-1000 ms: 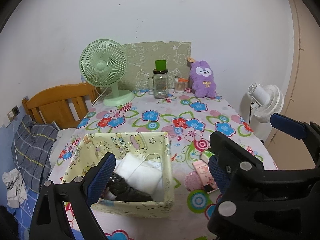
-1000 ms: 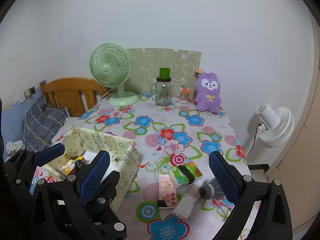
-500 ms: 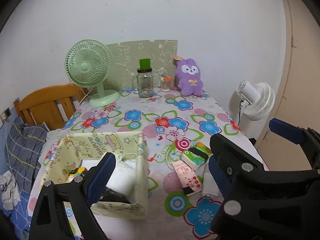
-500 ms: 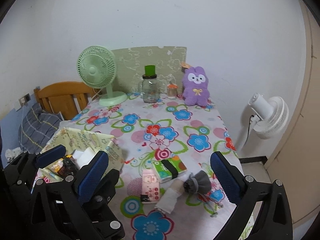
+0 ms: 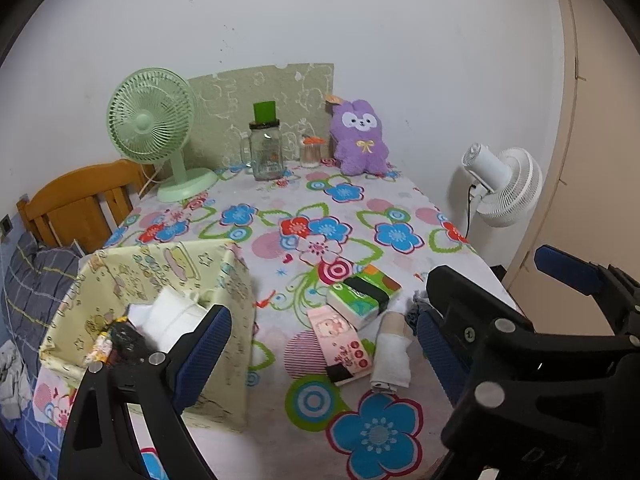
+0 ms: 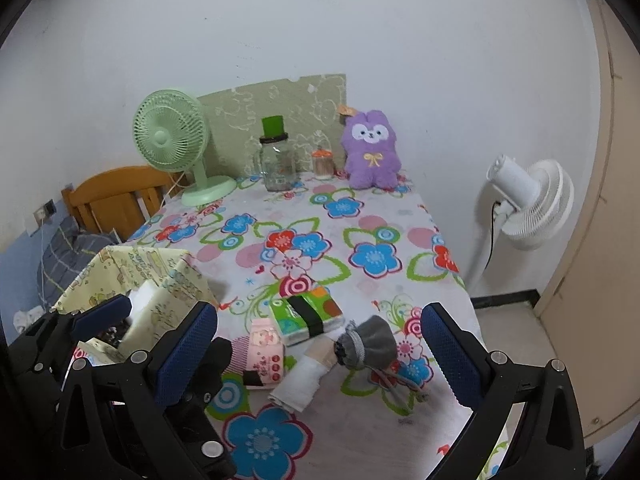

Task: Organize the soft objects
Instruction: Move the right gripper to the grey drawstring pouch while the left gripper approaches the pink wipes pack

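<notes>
A yellow patterned box [image 5: 168, 276] [image 6: 160, 280] stands at the table's near left with a white cloth [image 5: 168, 312] and dark items inside. On the tablecloth to its right lie a green tissue pack [image 5: 362, 294] [image 6: 306, 314], a pink pack [image 5: 340, 338] [image 6: 266, 348], a rolled white cloth [image 5: 390, 354] [image 6: 302, 380] and a grey drawstring pouch [image 6: 370, 342]. My left gripper [image 5: 322, 342] is open and empty above the packs. My right gripper [image 6: 318, 354] is open and empty above the same items.
At the table's back stand a green fan [image 5: 154, 128], a glass jar with green lid [image 5: 266, 148], a small orange-topped jar [image 5: 311, 150] and a purple plush [image 5: 360, 138]. A white fan [image 5: 500, 184] stands right of the table. A wooden chair [image 5: 76, 200] is left.
Both grippers have drawn back and shifted right, away from the box. The packs, white cloth and pouch now lie between the fingers. Both stay open and empty.
</notes>
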The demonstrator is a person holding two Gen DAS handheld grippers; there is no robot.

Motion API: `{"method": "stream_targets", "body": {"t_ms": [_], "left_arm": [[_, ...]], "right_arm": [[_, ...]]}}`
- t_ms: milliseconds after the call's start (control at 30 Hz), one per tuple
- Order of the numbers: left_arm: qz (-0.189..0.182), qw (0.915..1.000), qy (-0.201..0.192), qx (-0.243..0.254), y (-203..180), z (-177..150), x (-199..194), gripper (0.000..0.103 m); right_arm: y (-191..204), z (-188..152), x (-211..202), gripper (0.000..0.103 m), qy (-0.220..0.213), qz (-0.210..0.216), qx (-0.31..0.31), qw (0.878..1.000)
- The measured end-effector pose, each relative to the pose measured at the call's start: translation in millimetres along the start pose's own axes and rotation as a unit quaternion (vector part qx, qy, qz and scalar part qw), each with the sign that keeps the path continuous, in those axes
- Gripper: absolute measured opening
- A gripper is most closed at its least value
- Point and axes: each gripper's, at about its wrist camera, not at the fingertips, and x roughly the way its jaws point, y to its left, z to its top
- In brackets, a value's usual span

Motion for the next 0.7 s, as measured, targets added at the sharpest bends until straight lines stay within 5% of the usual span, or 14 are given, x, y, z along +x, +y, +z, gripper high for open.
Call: {"method": "stream_targets", "body": {"t_ms": [700], "left_arm": [[-0.019, 0.9962, 0.080, 0.029, -35, -22, 58, 0.095]], "right_arm": [[-33, -30, 40, 0.102, 0.038, -0.012, 0.003, 0.999]]}}
